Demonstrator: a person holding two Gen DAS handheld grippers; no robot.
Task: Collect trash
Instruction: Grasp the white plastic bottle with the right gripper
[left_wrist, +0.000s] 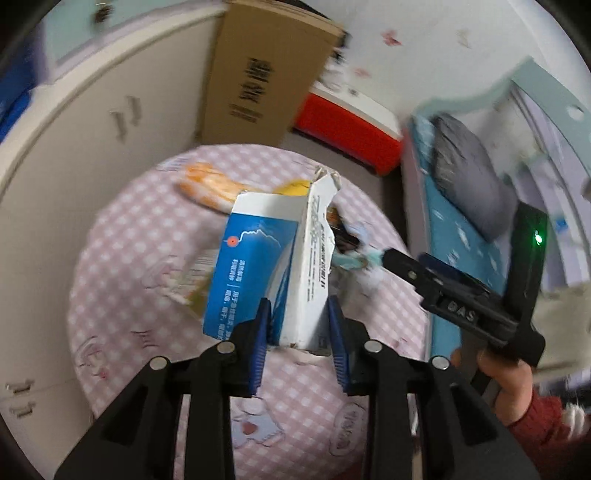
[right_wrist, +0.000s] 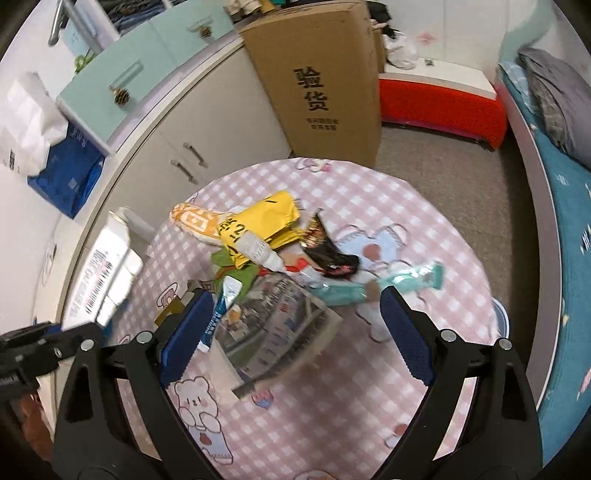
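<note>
My left gripper (left_wrist: 297, 332) is shut on a blue-and-white carton (left_wrist: 258, 266), its blue pads pressed on the carton's lower end, held above the round pink-checked table (left_wrist: 129, 258). In the right wrist view the same carton (right_wrist: 107, 273) appears blurred at the left edge. My right gripper (right_wrist: 299, 332) stands open over a trash pile on the table (right_wrist: 332, 406): a printed foil wrapper (right_wrist: 280, 325) lies between its fingers, with a teal wrapper (right_wrist: 369, 288), yellow wrapper (right_wrist: 266, 221), orange packet (right_wrist: 192, 221), white tube (right_wrist: 258, 251) and dark wrapper (right_wrist: 328, 254) beyond. The right gripper (left_wrist: 388, 254) also shows in the left wrist view.
A tall cardboard box (right_wrist: 321, 81) stands behind the table beside a cream cabinet (right_wrist: 166, 129). A red-sided bench (right_wrist: 443, 103) sits at the back. A bed with a blue sheet (right_wrist: 561, 221) and grey pillow (right_wrist: 554, 92) runs along the right. A hand (left_wrist: 506, 373) holds the right gripper.
</note>
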